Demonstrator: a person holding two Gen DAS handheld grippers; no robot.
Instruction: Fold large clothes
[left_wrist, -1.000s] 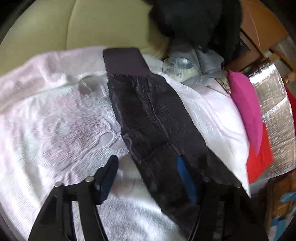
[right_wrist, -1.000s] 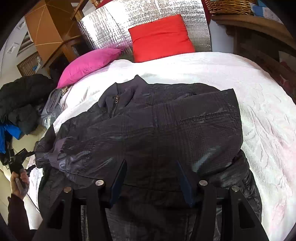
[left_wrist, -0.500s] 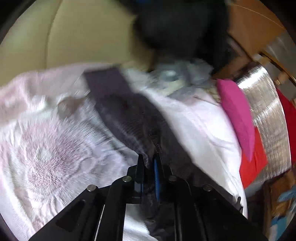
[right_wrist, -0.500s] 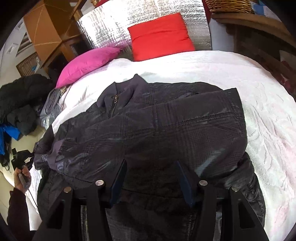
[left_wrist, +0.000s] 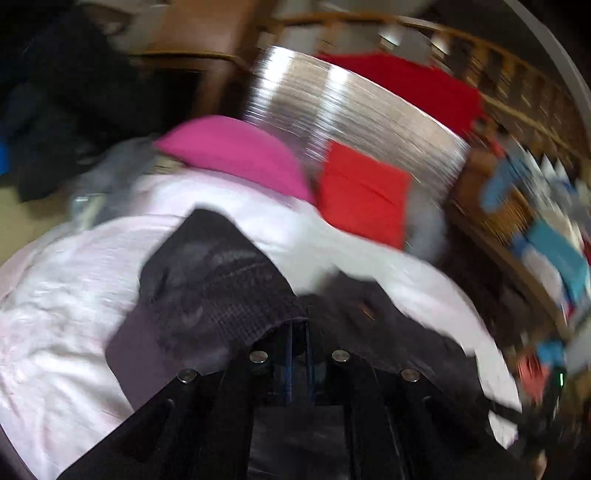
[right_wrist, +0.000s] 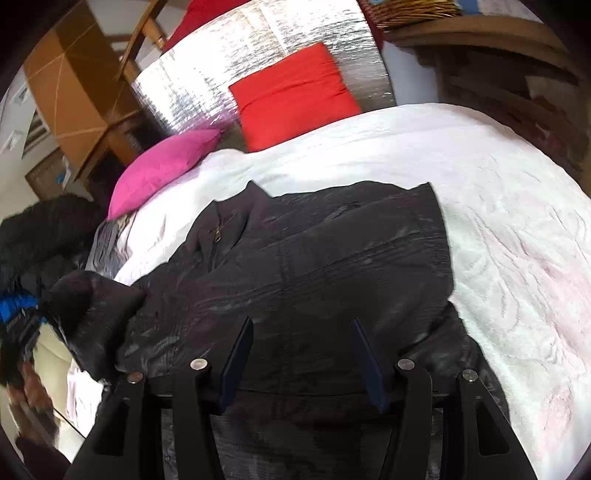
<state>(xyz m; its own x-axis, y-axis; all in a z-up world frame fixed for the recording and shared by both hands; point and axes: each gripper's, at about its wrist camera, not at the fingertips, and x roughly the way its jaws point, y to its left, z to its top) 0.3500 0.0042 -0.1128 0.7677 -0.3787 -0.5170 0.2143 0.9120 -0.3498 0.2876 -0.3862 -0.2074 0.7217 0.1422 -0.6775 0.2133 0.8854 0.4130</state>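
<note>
Left gripper (left_wrist: 298, 334) is clamped on the sleeve (left_wrist: 207, 295), lifting it toward 12 o'clock, probably to fold it across the jacket (right_wrist: 314, 258). Jacket lies flat on the bed (right_wrist: 498, 192); right gripper (right_wrist: 301, 356) hovers over it, jaws apart.

A dark quilted jacket (right_wrist: 314, 258) is lying on the white bedspread (right_wrist: 498, 192), with a pink pillow (right_wrist: 162, 166) and red cushion (right_wrist: 291, 96) sitting behind it.

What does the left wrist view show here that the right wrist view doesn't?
Left wrist only: the left gripper shut on the jacket sleeve, seen close up though blurred.

Right wrist only: the open right gripper above the jacket body, with collar and zipper visible.

Both: pink pillow, red pillow, the white bedspread.
</note>
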